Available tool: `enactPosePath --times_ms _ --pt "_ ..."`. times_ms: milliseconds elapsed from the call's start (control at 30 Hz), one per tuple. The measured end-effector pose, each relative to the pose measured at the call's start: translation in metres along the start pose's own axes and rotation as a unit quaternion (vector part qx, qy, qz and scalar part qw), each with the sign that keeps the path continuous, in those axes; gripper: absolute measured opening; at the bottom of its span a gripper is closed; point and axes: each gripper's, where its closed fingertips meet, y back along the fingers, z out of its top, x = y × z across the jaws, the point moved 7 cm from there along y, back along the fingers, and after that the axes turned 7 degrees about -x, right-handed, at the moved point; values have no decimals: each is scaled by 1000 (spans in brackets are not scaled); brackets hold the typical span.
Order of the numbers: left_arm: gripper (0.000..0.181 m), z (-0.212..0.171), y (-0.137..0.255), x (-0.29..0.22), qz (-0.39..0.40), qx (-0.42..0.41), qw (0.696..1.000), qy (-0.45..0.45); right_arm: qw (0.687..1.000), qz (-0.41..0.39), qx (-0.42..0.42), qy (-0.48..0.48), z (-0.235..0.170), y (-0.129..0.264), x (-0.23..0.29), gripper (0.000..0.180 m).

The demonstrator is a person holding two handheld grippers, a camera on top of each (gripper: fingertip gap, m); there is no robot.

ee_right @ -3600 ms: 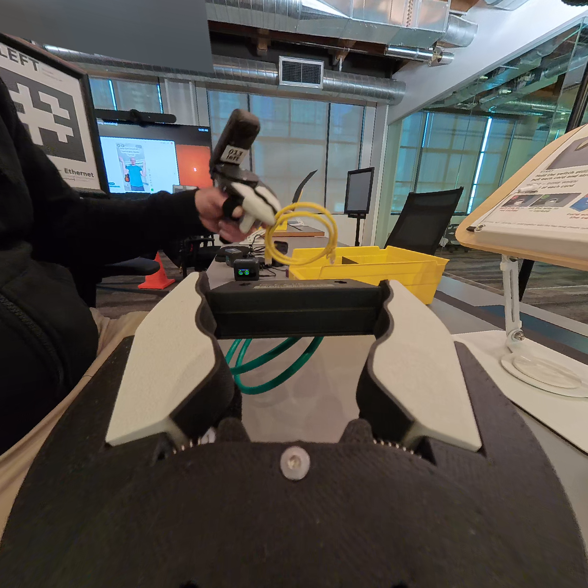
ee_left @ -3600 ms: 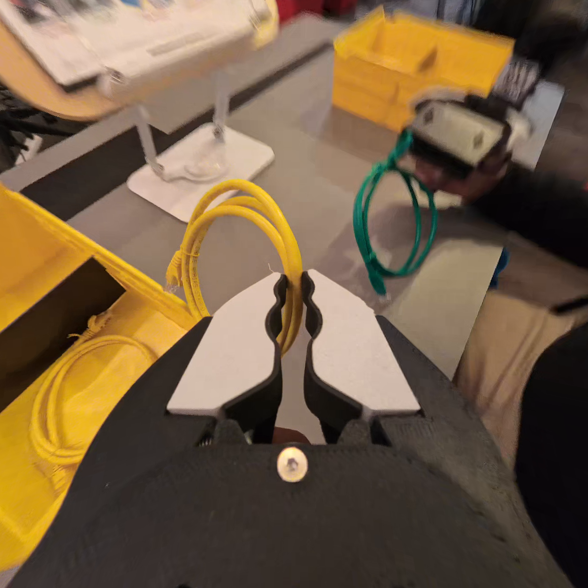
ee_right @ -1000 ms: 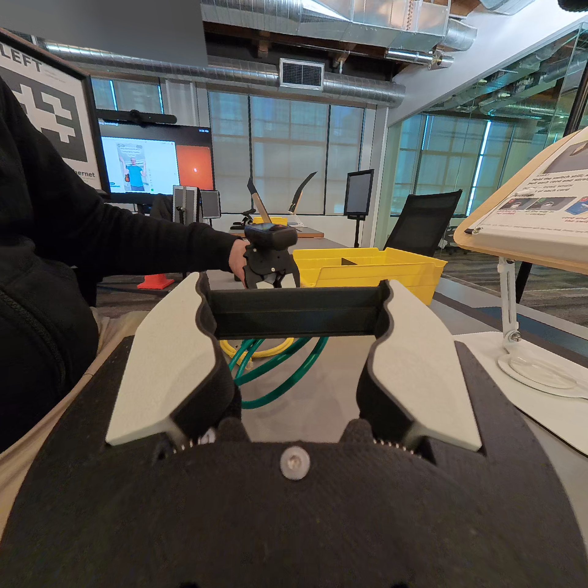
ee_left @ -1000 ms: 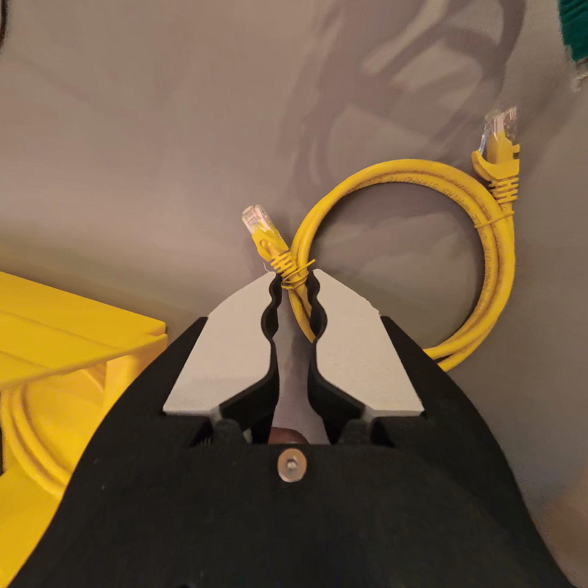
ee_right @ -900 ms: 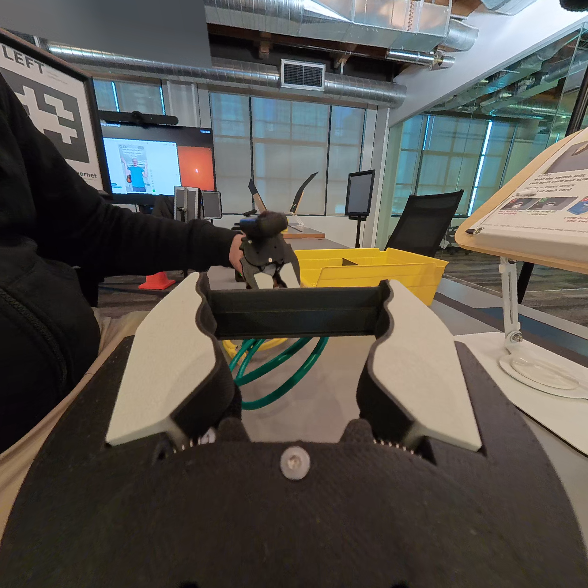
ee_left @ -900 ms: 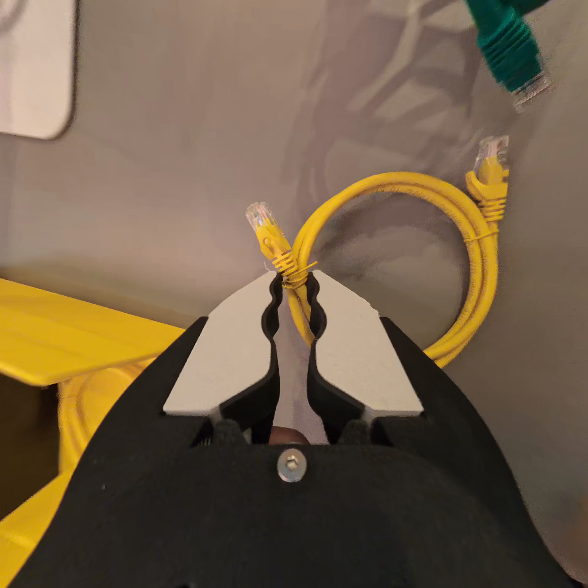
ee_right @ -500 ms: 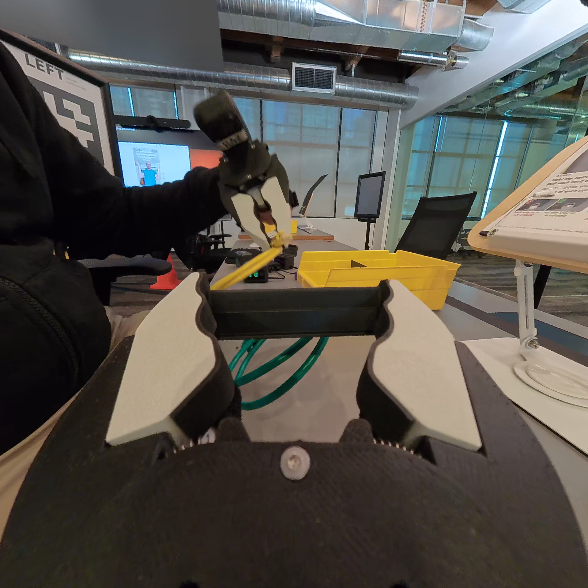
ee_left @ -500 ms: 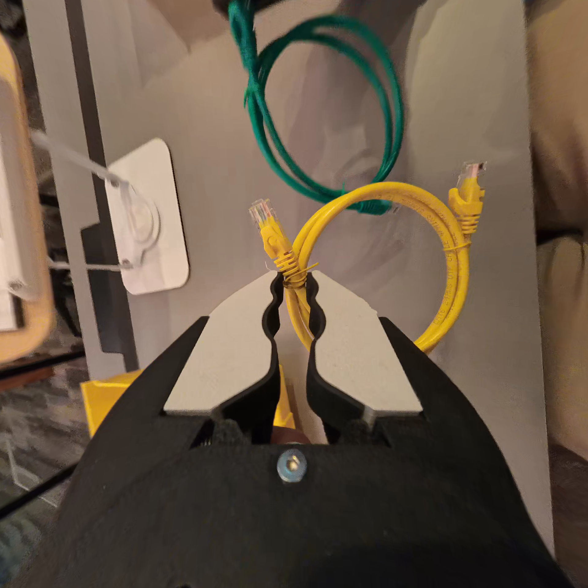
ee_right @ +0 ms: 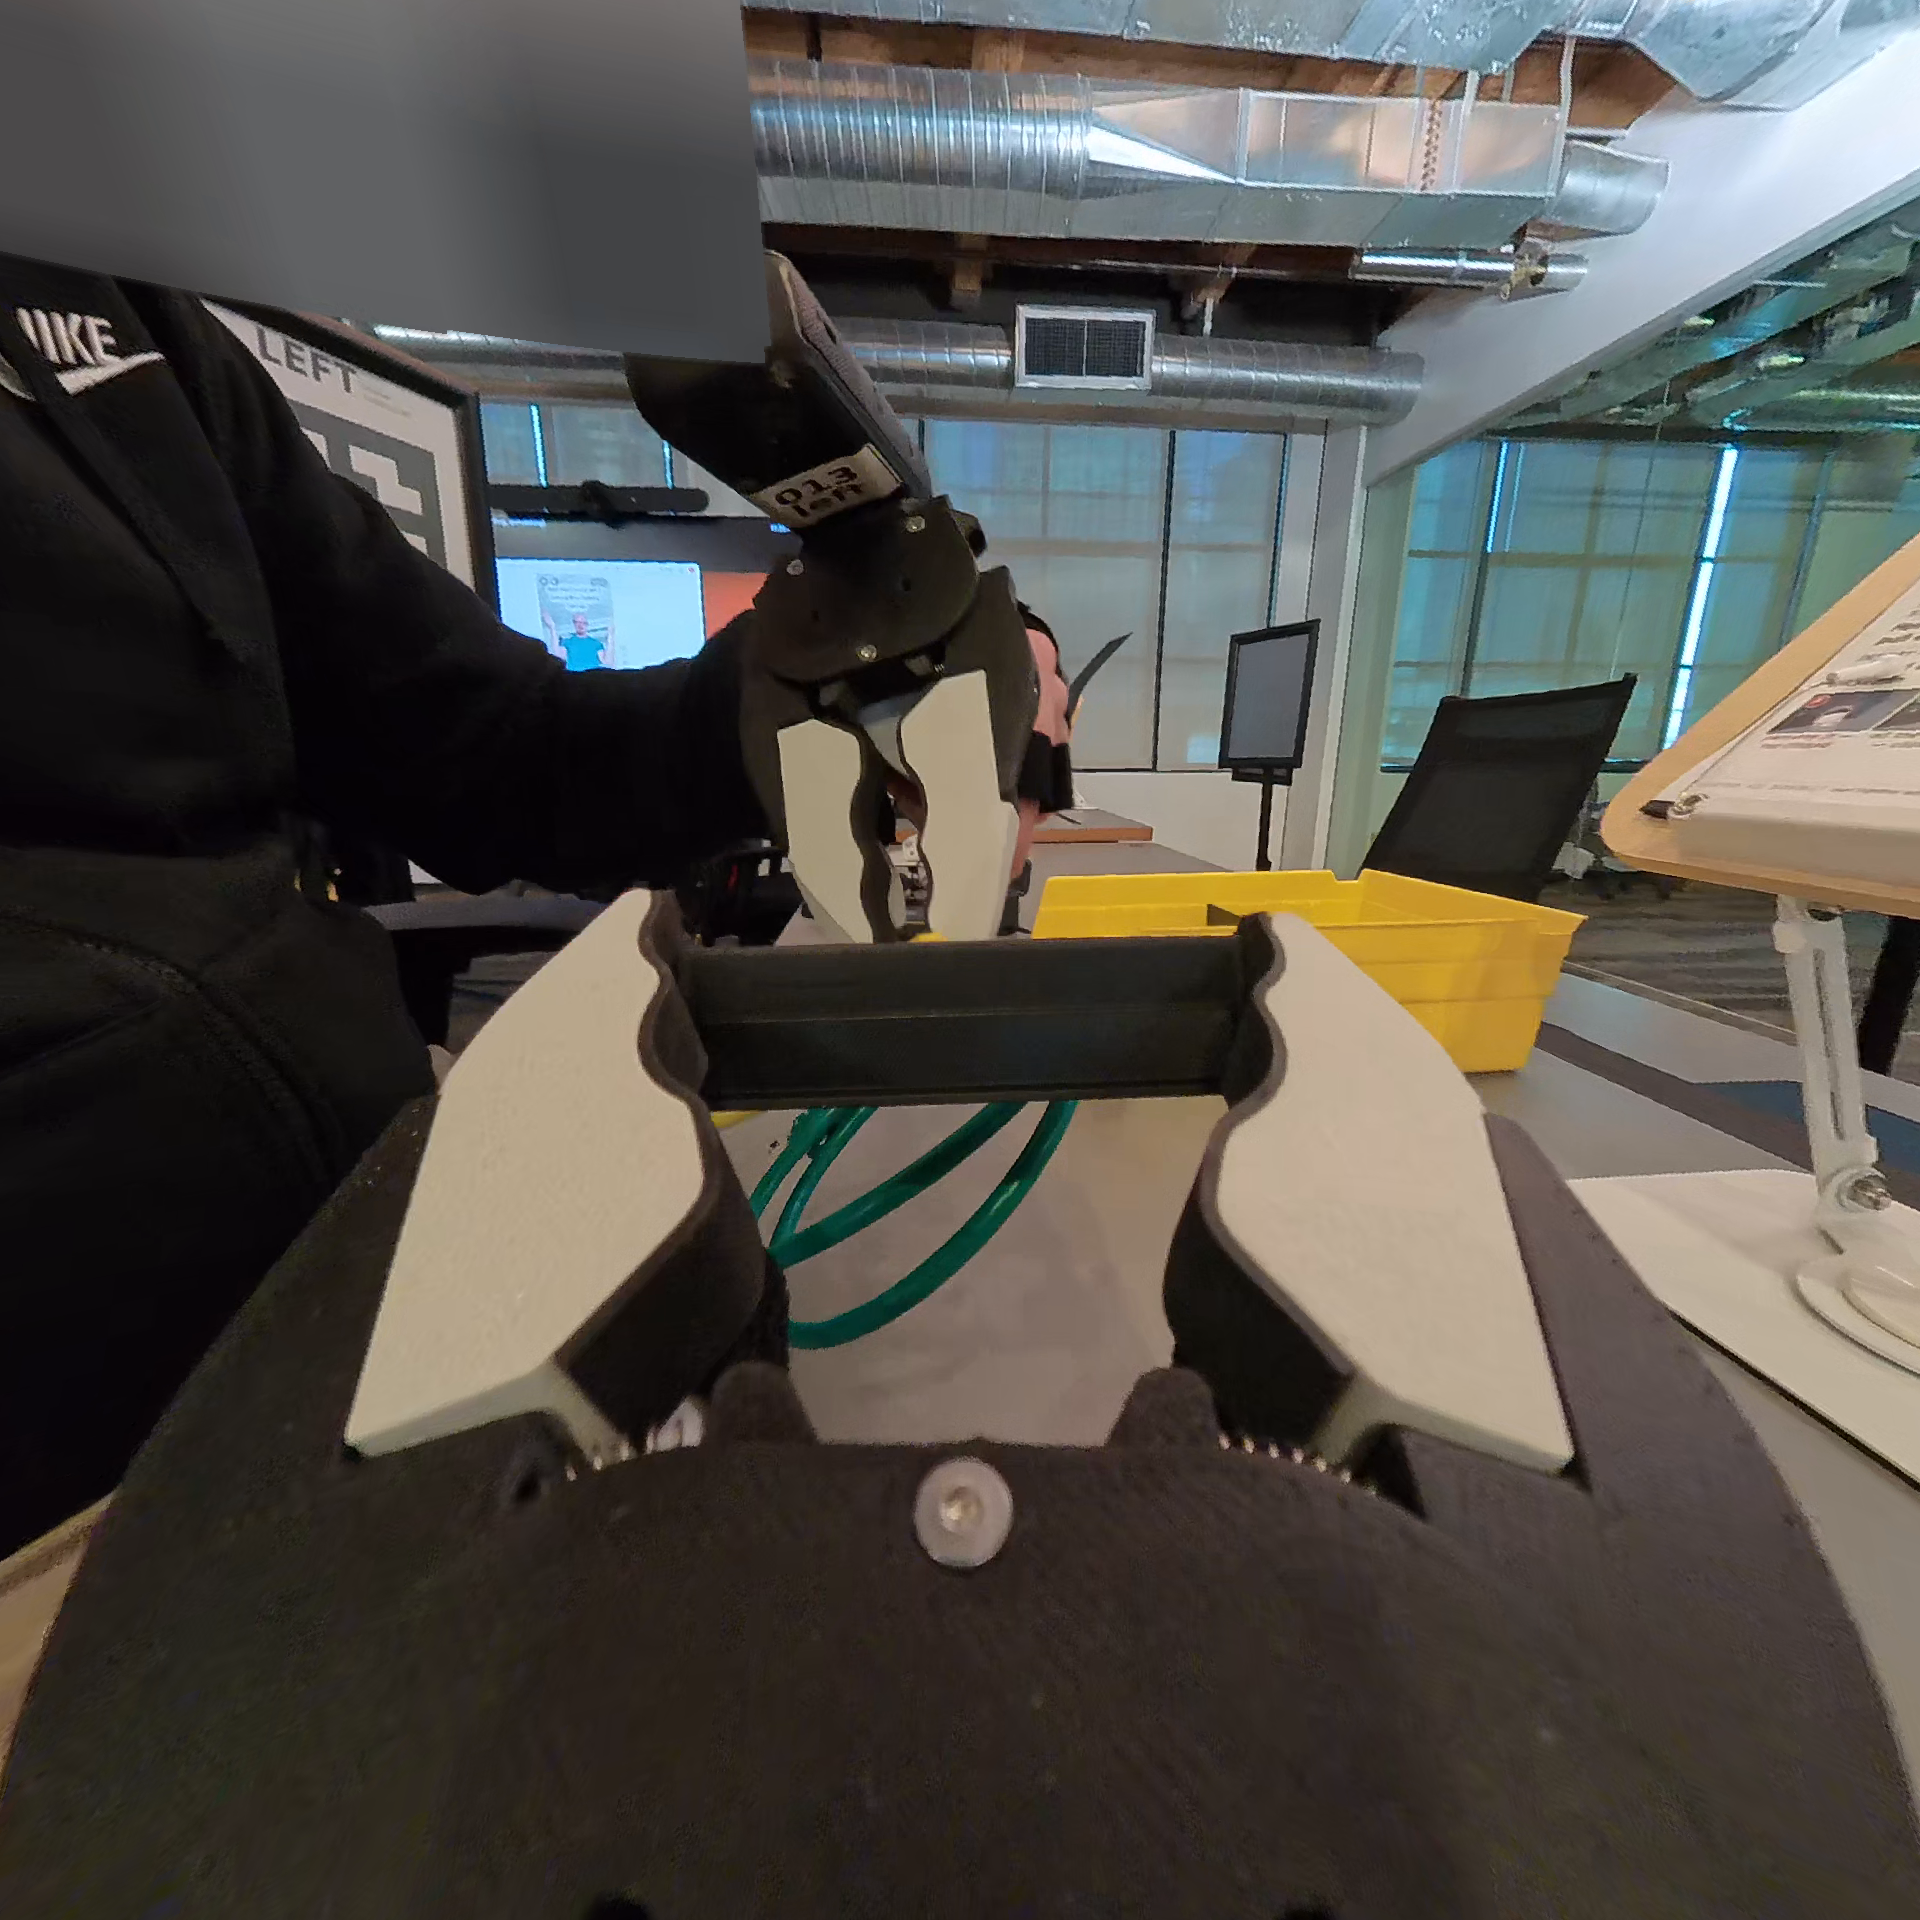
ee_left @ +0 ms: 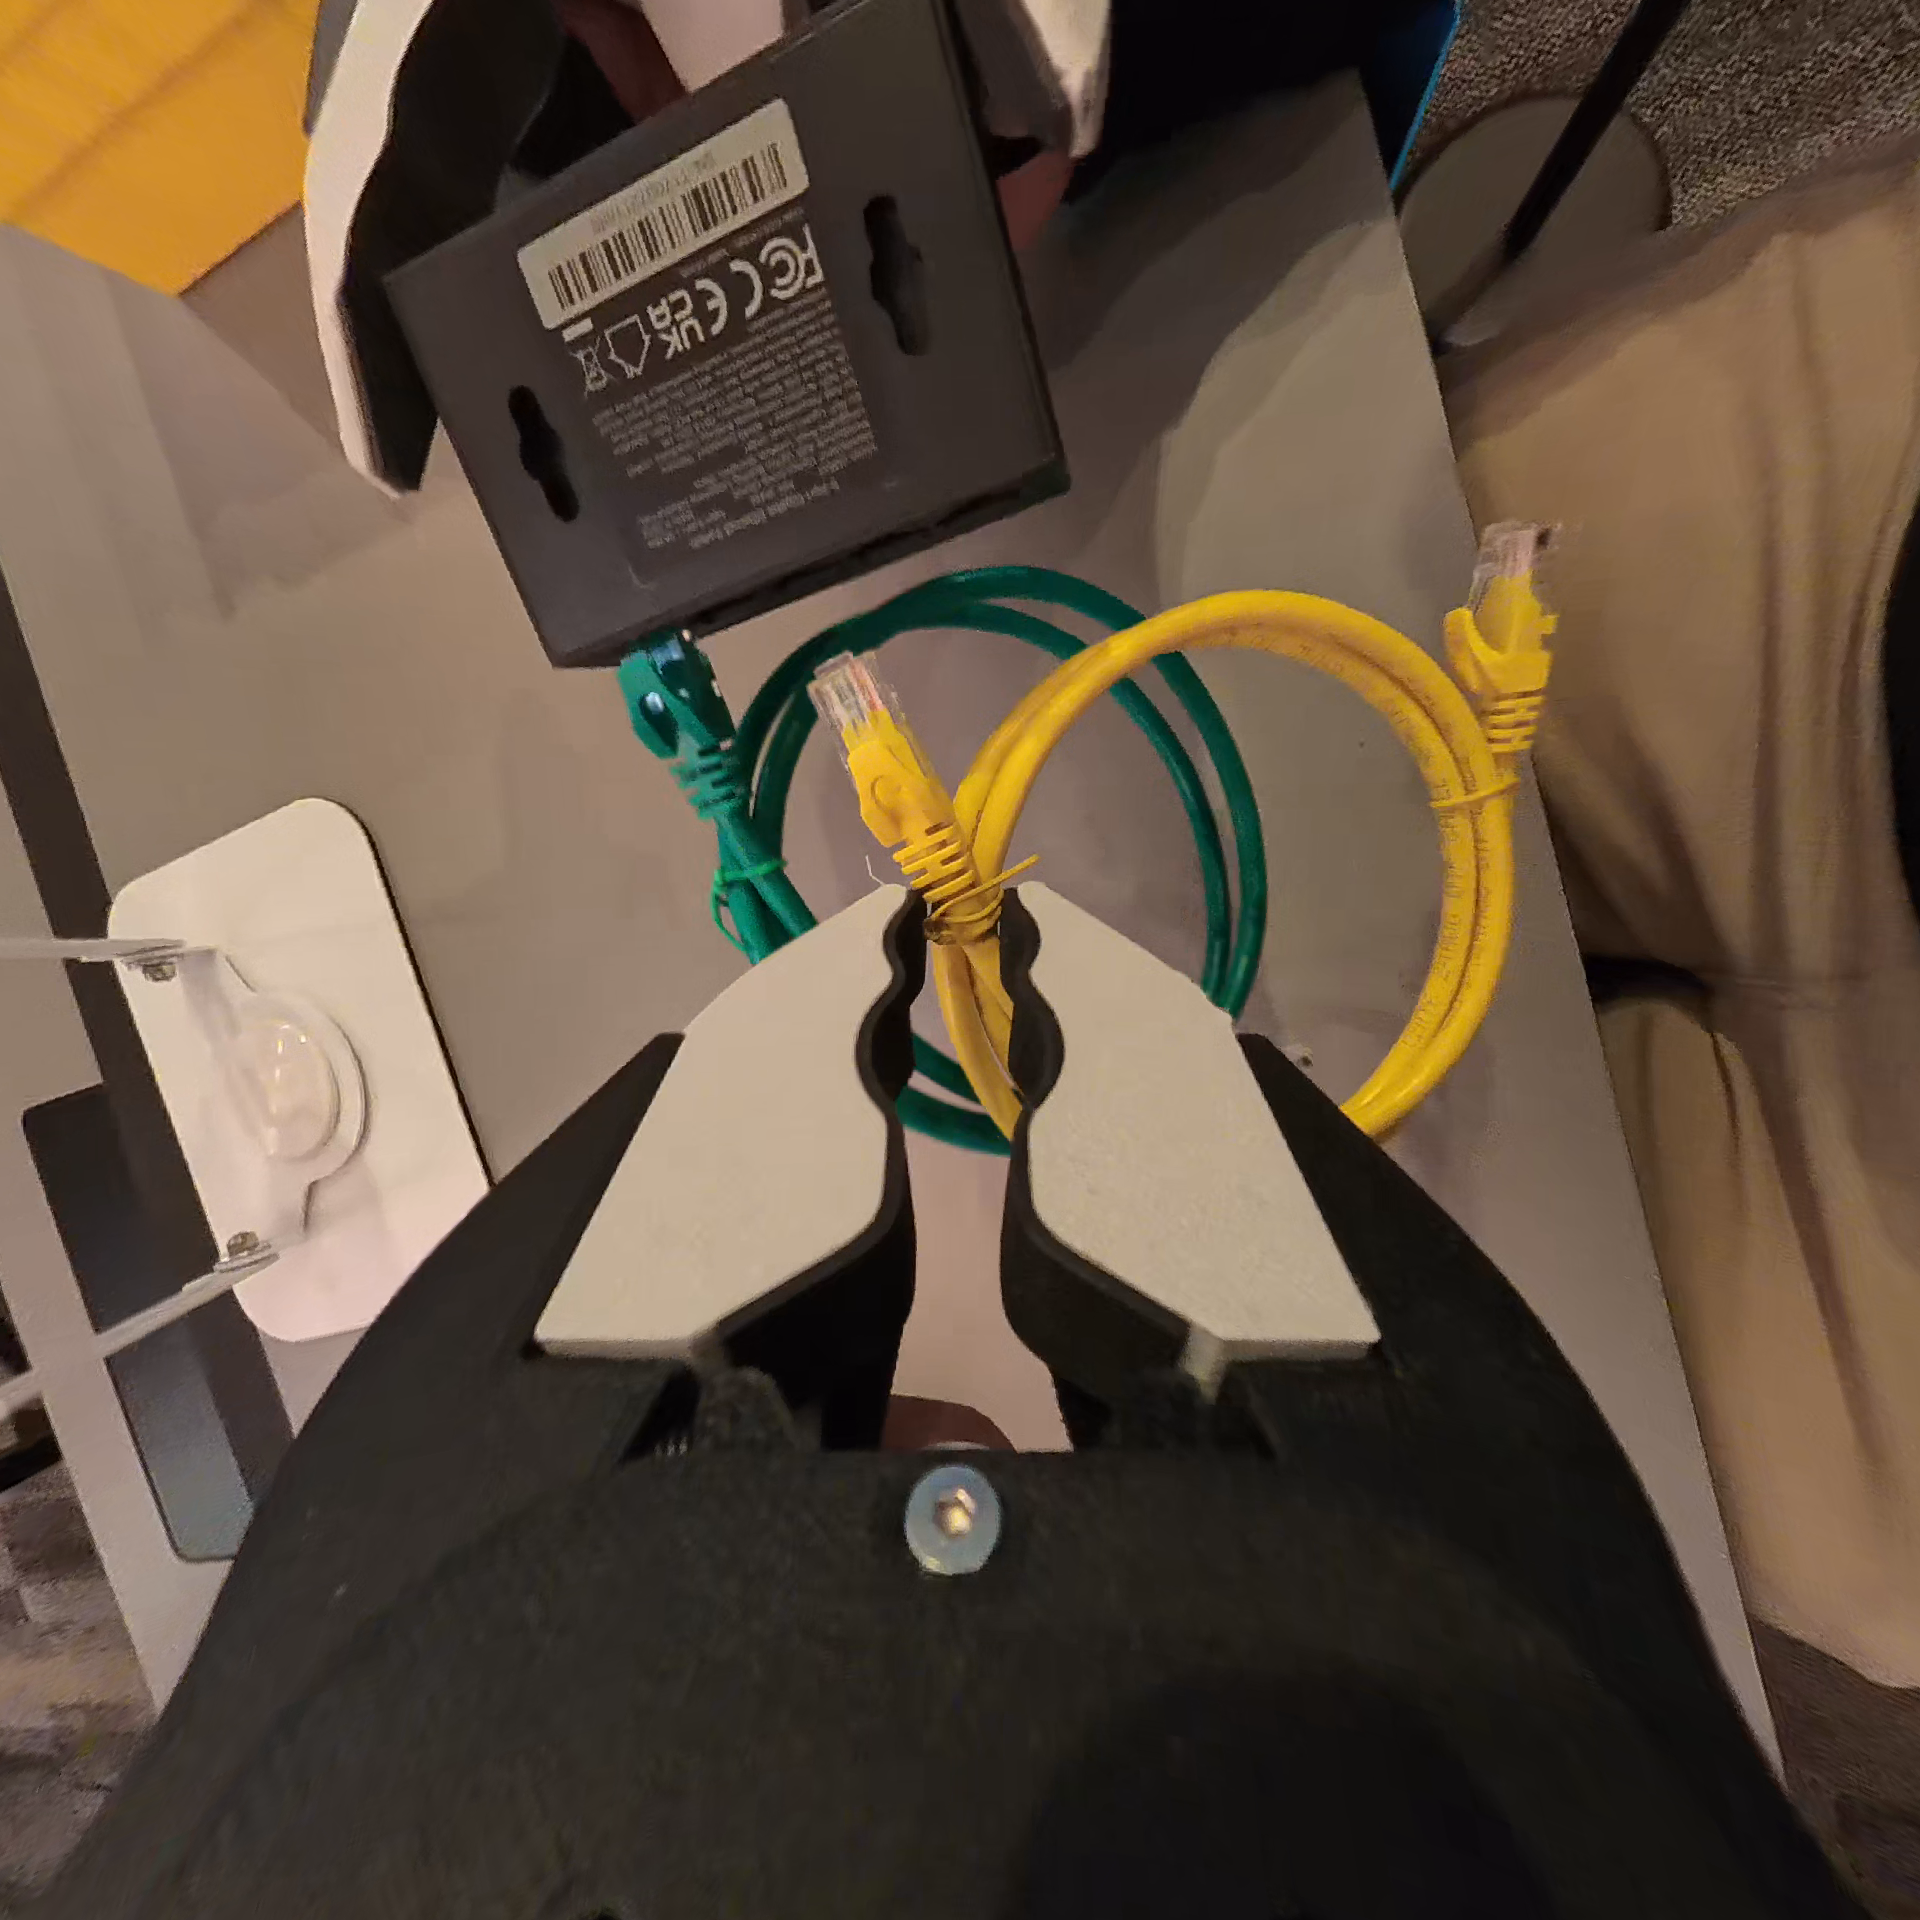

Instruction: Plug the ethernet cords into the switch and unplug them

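Right gripper (ee_right: 961, 1023) fingers clamp black switch (ee_right: 966, 1023); green cord (ee_right: 914, 1236) loops beneath; left gripper (ee_right: 902, 914) just behind.

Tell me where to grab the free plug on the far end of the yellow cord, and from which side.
Grip the ribbed yellow boot just below the clear plug tip, pinching its flat sides from the side toward the person's leg. The tip points up and away, standing clear of the coil, so the boot is exposed there. Both tools are busy now: left tool holds the yellow cord.
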Motion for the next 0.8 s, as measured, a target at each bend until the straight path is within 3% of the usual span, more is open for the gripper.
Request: enactPosePath --times_ms 800 --pt "13 20 -6 18 -13 -19 999 35 994 28 -78 -66 8 7 -6 99"
